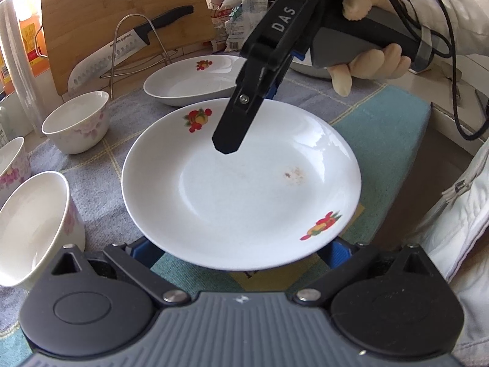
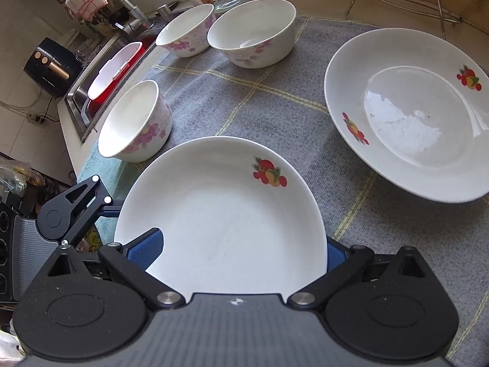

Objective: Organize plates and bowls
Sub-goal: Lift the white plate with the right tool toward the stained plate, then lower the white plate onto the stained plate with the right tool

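Along the left edge of the checked cloth (image 1: pixel 91 177) stand three flowered bowls (image 1: pixel 76 122), upright and apart; behind them a knife (image 1: pixel 122 52) leans on a cutting board (image 1: pixel 122 15); mid-scene the fruit-print plate (image 1: pixel 238 189) sits above the left gripper (image 1: pixel 240 253), whose jaws stand wide apart with their blue pads (image 1: pixel 143 250) showing under the near rim; a second plate (image 1: pixel 189 82) rests on the cloth just beyond; from the upper right the right gripper (image 1: pixel 238 122) is clamped on the plate's far rim, one finger over it, one beneath; a gloved hand (image 1: pixel 373 61) grips its handle.
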### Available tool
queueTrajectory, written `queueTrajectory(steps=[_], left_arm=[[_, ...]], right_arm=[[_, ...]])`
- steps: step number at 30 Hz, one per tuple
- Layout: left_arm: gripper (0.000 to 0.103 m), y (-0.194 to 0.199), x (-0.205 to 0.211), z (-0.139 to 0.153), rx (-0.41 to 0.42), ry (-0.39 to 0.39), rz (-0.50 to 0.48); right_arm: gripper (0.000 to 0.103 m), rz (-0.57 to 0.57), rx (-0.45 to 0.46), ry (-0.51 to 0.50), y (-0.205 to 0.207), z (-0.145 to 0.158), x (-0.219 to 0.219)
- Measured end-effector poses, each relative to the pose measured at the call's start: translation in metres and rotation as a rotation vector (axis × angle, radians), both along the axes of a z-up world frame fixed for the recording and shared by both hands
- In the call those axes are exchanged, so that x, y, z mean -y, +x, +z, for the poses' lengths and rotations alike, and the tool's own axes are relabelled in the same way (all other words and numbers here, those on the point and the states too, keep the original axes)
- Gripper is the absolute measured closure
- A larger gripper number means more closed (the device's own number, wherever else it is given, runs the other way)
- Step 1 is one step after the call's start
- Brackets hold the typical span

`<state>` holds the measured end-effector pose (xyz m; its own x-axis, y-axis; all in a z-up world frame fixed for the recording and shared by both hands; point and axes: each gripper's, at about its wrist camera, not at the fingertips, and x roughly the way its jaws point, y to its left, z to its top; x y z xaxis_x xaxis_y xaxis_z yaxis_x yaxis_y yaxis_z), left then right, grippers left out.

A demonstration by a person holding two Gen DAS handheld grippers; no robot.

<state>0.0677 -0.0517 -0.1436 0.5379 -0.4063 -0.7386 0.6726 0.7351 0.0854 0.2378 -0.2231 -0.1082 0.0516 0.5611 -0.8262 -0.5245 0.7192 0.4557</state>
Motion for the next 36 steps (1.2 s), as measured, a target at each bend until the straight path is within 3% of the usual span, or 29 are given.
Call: queueTrajectory(steps=[18,36], left_arm=[[0.001,0.012,0.045,0.013,0.004,0.0,-0.045],[0.001,0.037,0.132,0.025,0.01,-0.015,-0.17]], right_arm=[[0.0,-0.035,0.03,0.027,0.001,0.019,0.055],[0.0,-0.168,0.061,0.021,0.003,0.029,0.155]])
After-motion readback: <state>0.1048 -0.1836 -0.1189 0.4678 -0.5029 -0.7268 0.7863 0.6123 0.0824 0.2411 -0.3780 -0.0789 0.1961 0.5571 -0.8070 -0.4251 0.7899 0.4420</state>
